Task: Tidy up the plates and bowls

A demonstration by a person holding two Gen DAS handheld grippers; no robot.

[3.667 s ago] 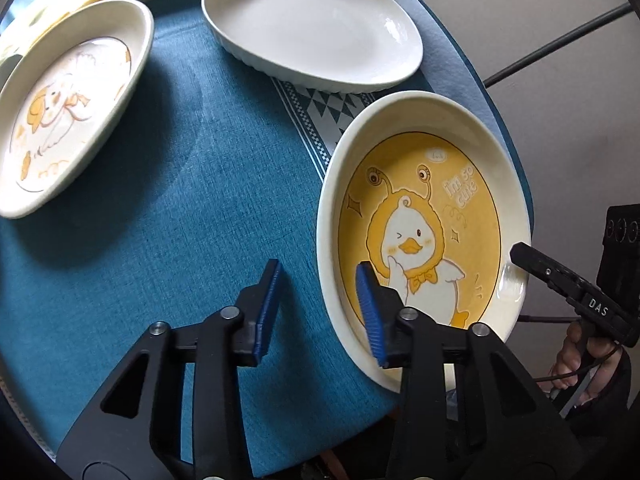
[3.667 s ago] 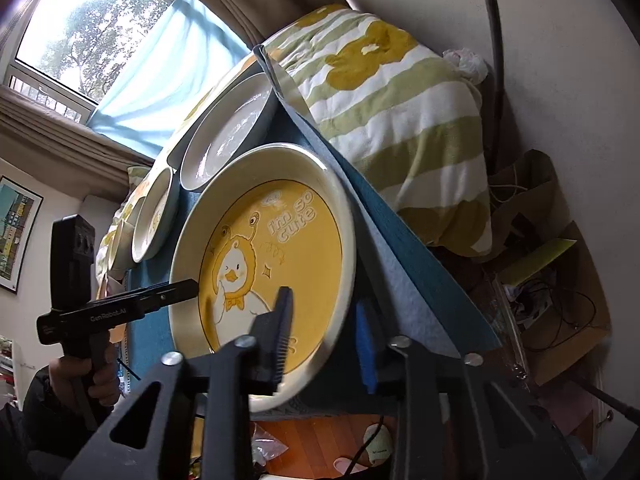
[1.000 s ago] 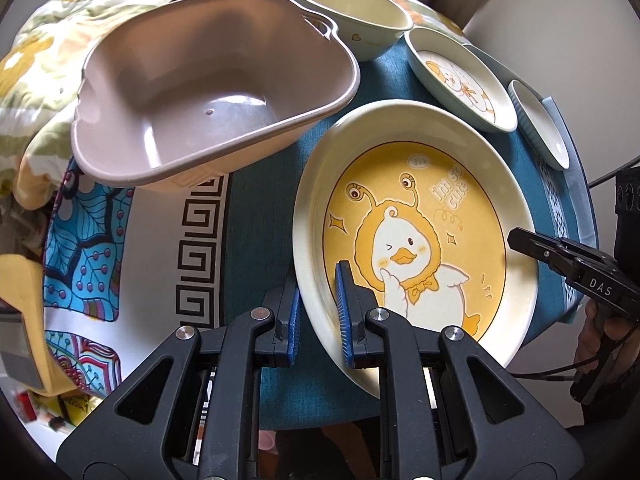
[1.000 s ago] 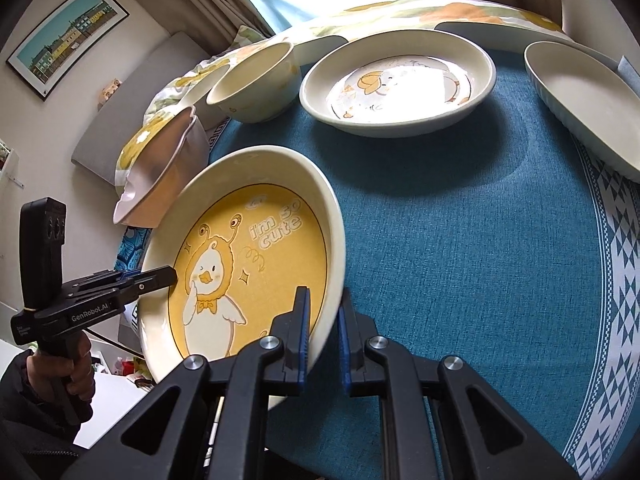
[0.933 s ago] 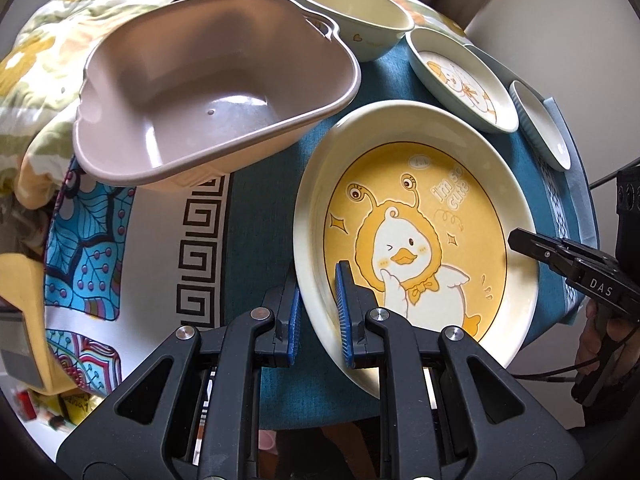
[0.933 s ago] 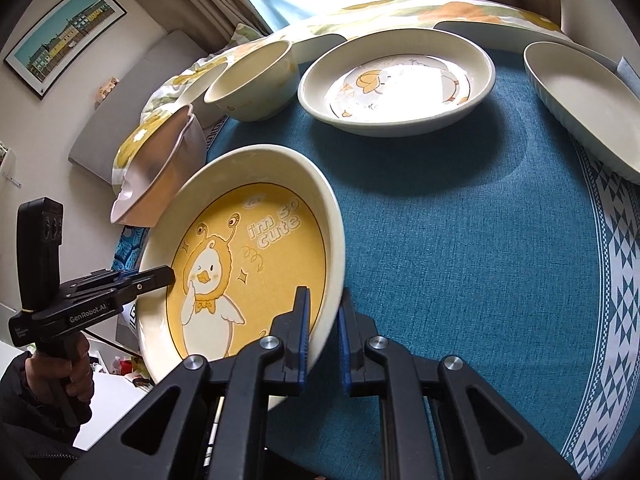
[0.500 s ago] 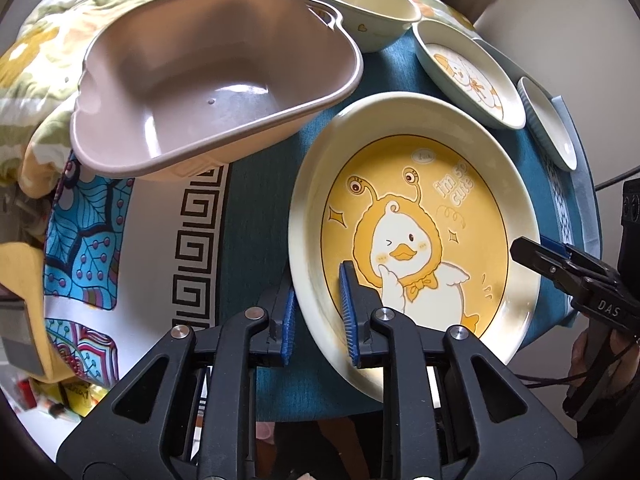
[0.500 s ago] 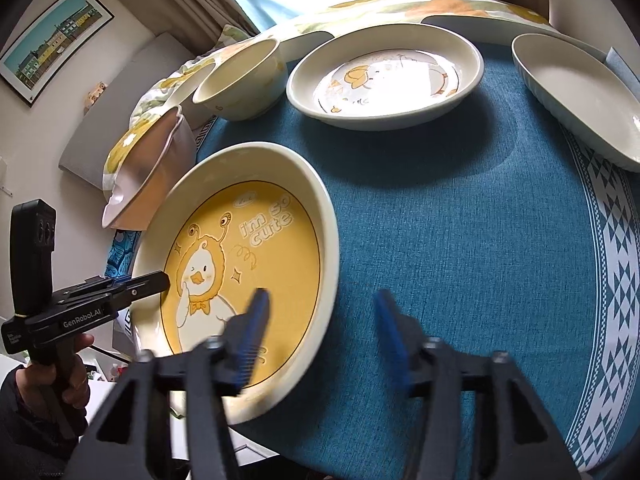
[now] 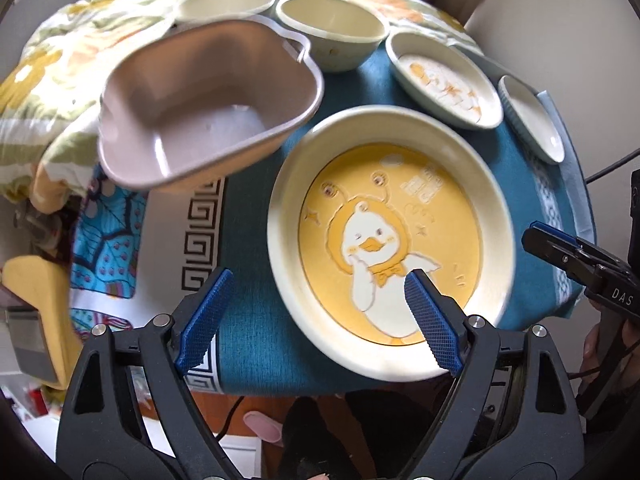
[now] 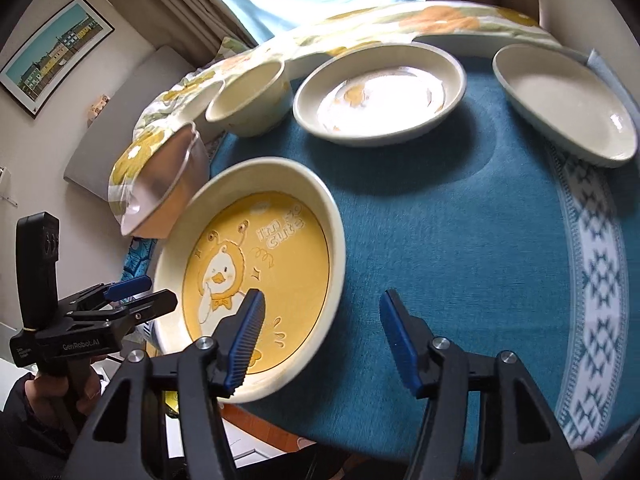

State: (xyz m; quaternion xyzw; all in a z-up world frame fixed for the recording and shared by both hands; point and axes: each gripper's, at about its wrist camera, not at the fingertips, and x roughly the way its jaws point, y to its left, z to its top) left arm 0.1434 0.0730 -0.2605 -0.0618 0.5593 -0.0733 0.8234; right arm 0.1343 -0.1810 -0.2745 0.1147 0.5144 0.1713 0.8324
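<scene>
A cream plate with a yellow duck picture (image 9: 390, 236) lies on the blue cloth (image 9: 248, 320) near the table's front edge; it also shows in the right wrist view (image 10: 256, 268). My left gripper (image 9: 316, 318) is open, its jaws astride the plate's near rim without touching. My right gripper (image 10: 322, 340) is open, its left finger over the plate's rim. Beyond lie a pale duck plate (image 10: 380, 94), a plain white oval plate (image 10: 564, 102), a cream bowl (image 10: 250, 102) and a pink tub-shaped bowl (image 9: 204, 108).
A yellow-striped bedspread (image 10: 436, 20) lies behind the dishes. A patterned cloth (image 9: 116, 248) hangs at the left table edge. The blue cloth's white patterned border (image 10: 596, 292) runs along the right. The floor shows below the front edge.
Both grippers, earlier shut on the duck plate's rim, have opened and let it go. The plate now rests on the cloth beside the pink bowl.
</scene>
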